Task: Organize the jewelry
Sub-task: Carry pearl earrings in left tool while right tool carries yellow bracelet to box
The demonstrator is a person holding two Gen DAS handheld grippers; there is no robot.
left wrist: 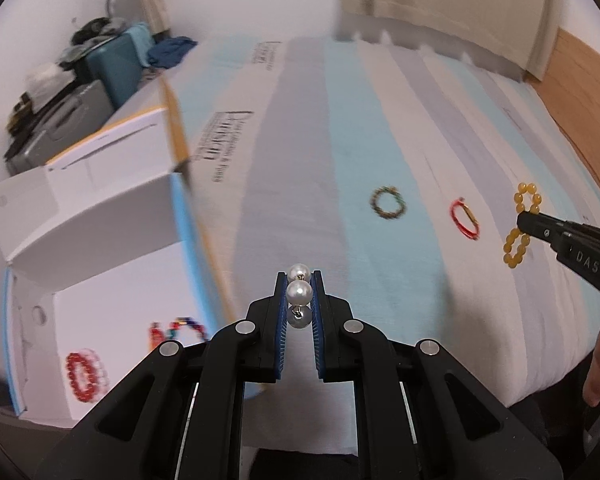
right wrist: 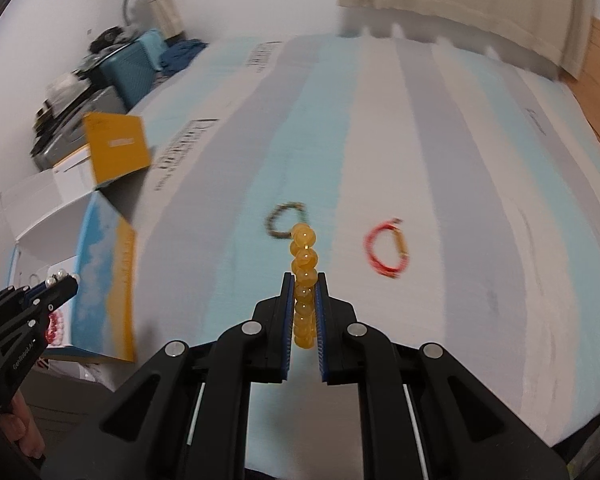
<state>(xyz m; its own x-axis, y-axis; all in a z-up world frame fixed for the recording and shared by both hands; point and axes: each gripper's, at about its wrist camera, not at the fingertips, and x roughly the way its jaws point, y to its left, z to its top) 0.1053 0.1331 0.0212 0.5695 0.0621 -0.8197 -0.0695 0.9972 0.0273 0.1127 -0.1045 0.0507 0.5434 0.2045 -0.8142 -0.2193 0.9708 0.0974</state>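
- At lower centre of the left wrist view, the left gripper (left wrist: 299, 280) pinched a pearl bracelet (left wrist: 299, 293) between its blue pads, three white beads stacked in the narrow gap.
- To the lower left of that frame, an open white box (left wrist: 112, 280) held a red-and-white beaded bracelet (left wrist: 86, 376) and a multicoloured bracelet (left wrist: 180, 330), both blurred.
- On the striped bedspread (left wrist: 300, 140) at centre right lay a dark beaded bracelet (left wrist: 388, 202) and, further right, a red cord bracelet (left wrist: 465, 218), apart from each other.
- At the right edge, the right gripper (left wrist: 526, 219) clamped a yellow bead bracelet (left wrist: 520, 228) at its middle, loops showing above and below the tips.
- From the right wrist view, the right gripper (right wrist: 305, 280) was pressed on the yellow bead bracelet (right wrist: 304, 276), whose beads rose past the fingertips at centre frame.
- Beyond it, the dark beaded bracelet (right wrist: 280, 220) sat at centre and the red cord bracelet (right wrist: 386, 248) to its right on the bedspread (right wrist: 420, 120).
- At lower left of that view, the left gripper (right wrist: 62, 278) carried the pearl bracelet (right wrist: 56, 278) over the white box (right wrist: 40, 200).
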